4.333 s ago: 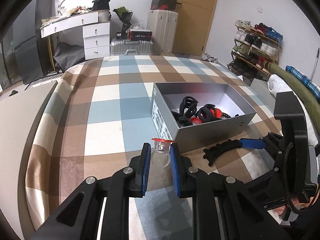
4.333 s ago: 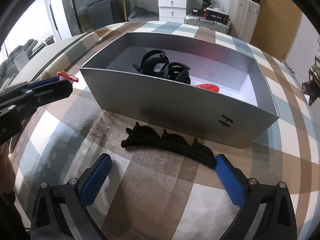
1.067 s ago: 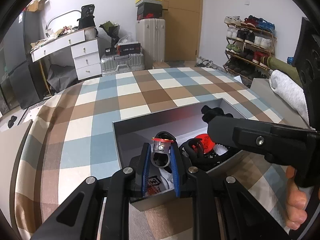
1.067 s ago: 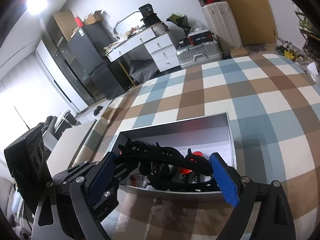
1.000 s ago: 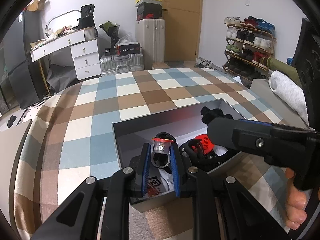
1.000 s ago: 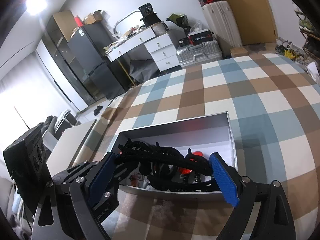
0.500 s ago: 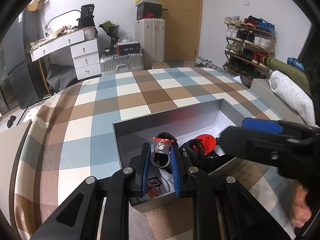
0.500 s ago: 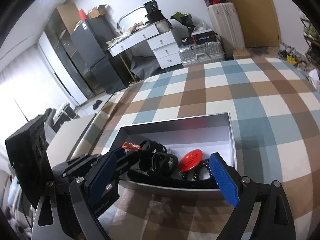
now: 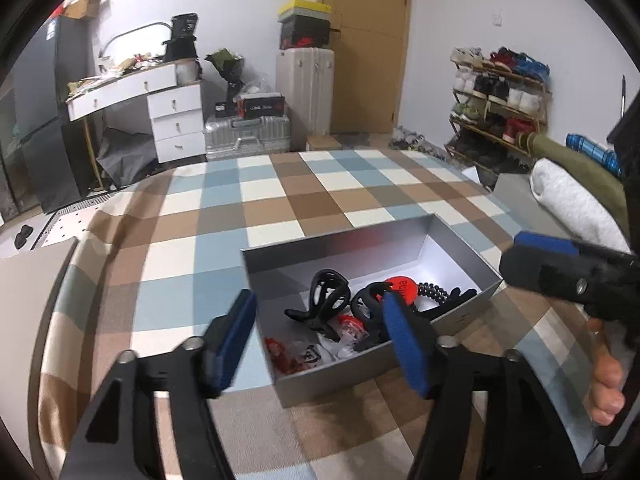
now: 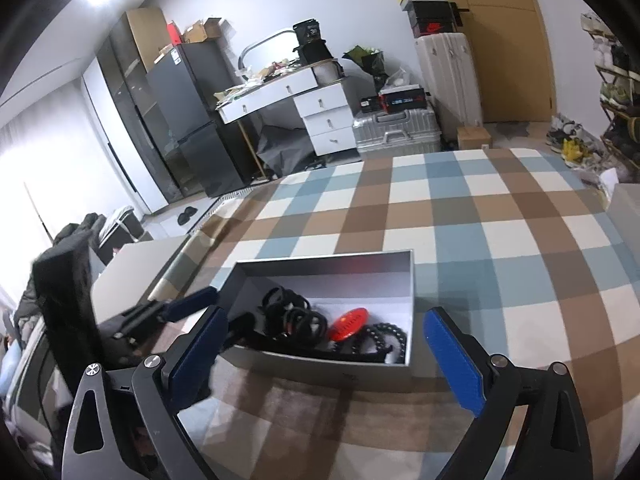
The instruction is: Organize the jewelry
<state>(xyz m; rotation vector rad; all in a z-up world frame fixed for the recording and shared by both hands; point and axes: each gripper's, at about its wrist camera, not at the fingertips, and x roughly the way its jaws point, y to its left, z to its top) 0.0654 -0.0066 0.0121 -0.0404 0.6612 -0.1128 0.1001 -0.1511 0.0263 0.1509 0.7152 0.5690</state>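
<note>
My left wrist camera looks forward and down along its fingers from close above the near-left corner of the grey box (image 9: 460, 316) on the checked bedspread (image 9: 280, 200). My right wrist camera faces the same box (image 10: 320, 364) from its long side, slightly farther back. Both share the box, bedspread, white desk (image 9: 132, 88) and suitcases.

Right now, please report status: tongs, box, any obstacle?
Left tongs opening, nothing between them. Right tongs opening, empty. Grey box holds the pieces. No obstacle seen.
</note>
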